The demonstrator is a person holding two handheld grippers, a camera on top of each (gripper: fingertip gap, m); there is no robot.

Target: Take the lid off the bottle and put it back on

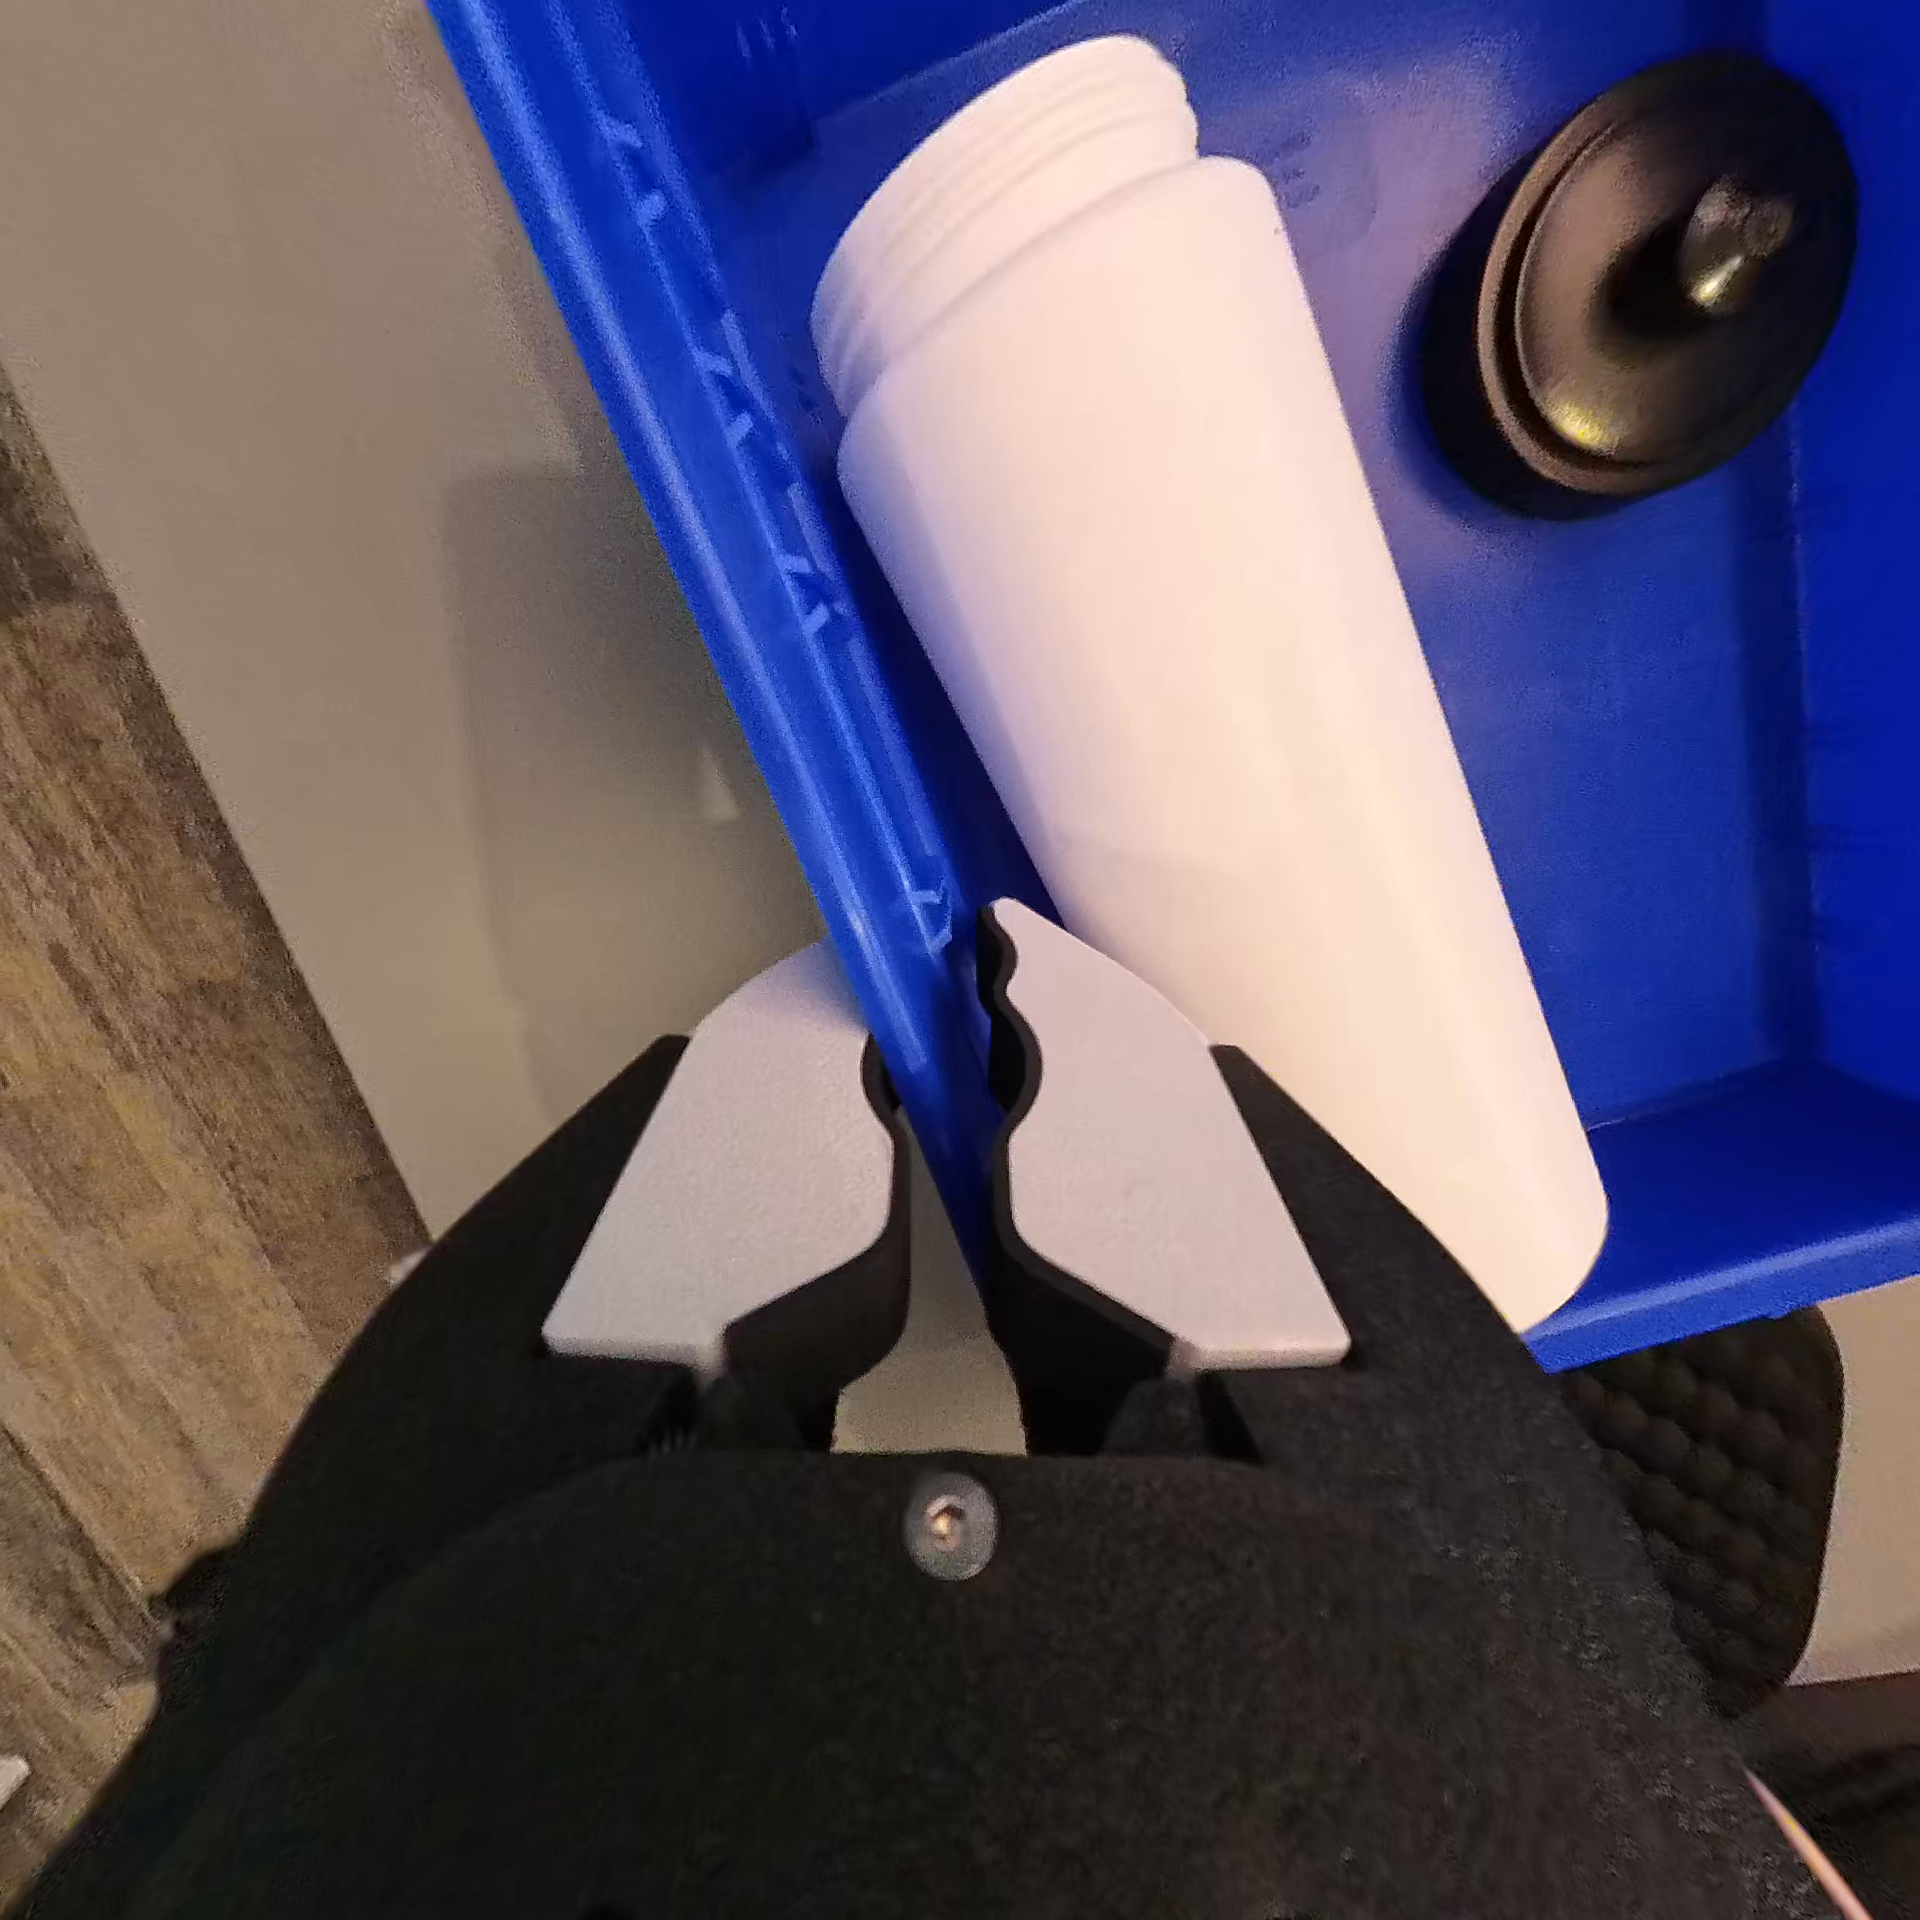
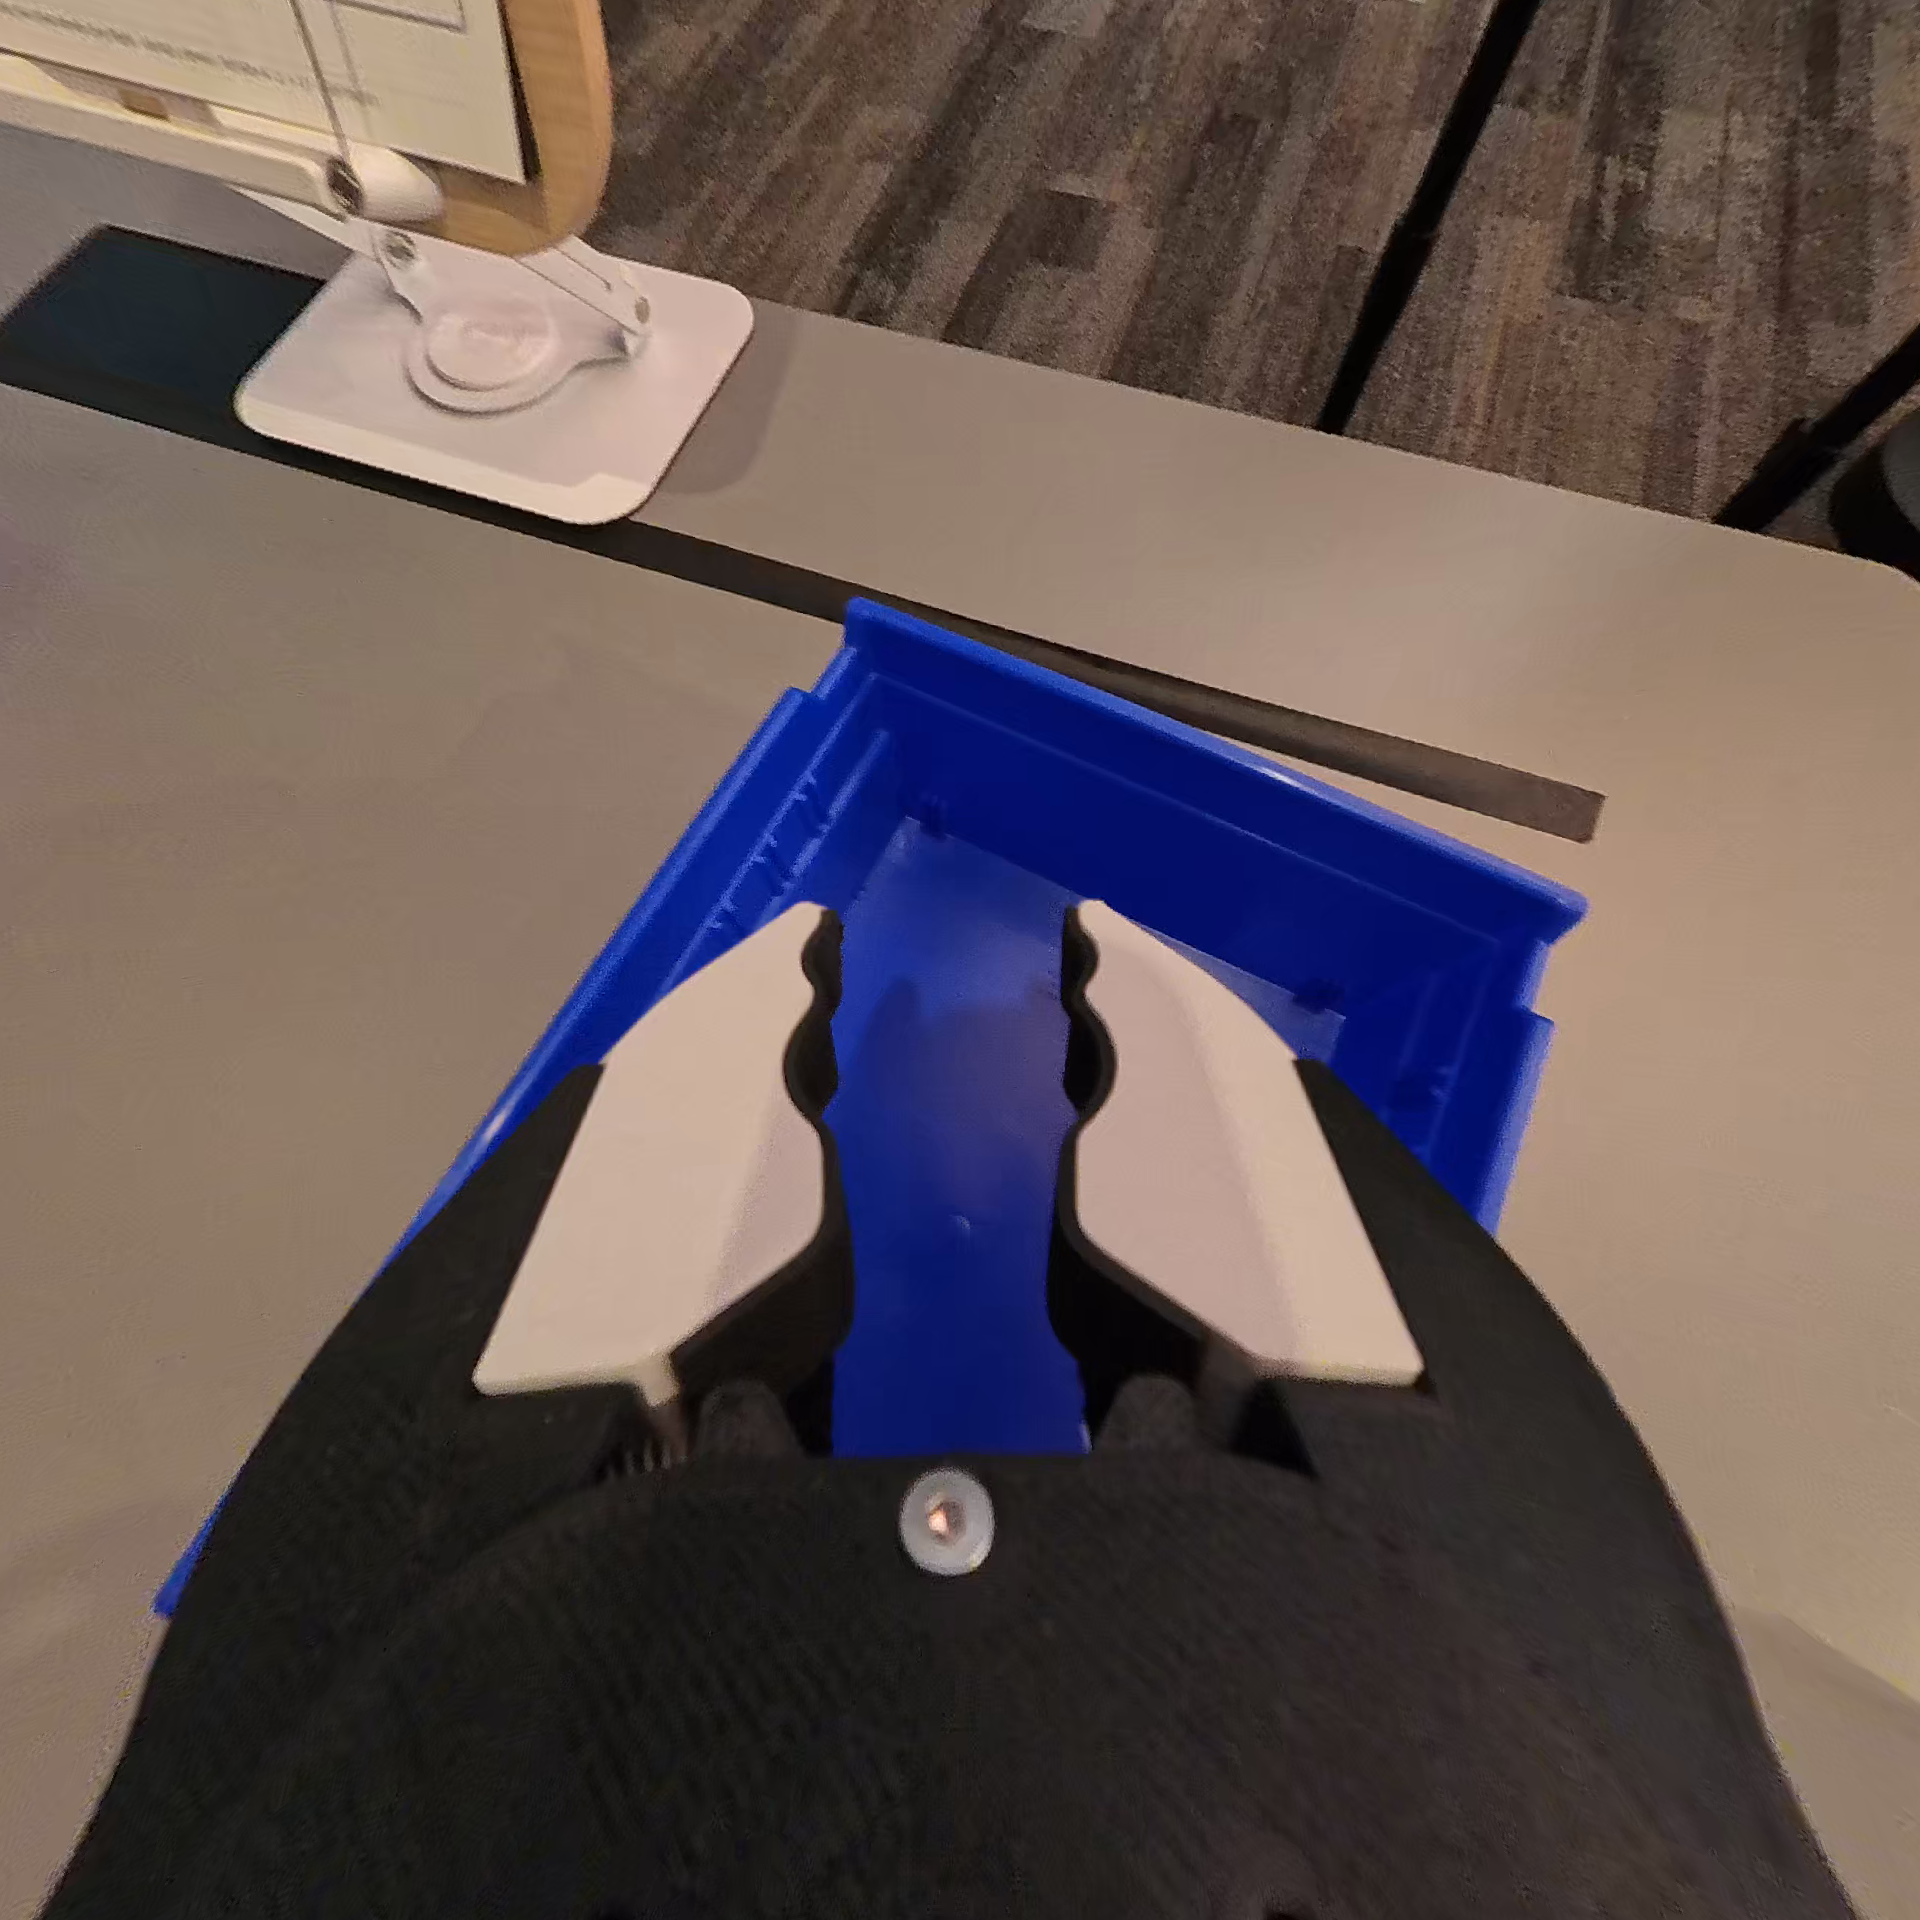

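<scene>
With your left gripper [image 1: 940, 997] pinching the blue bin's [image 1: 1662, 831] left wall beside the lidless white bottle [image 1: 1143, 644], keep it steady while your spread right gripper [image 2: 945, 925] hovers empty over the bin's far corner.
</scene>
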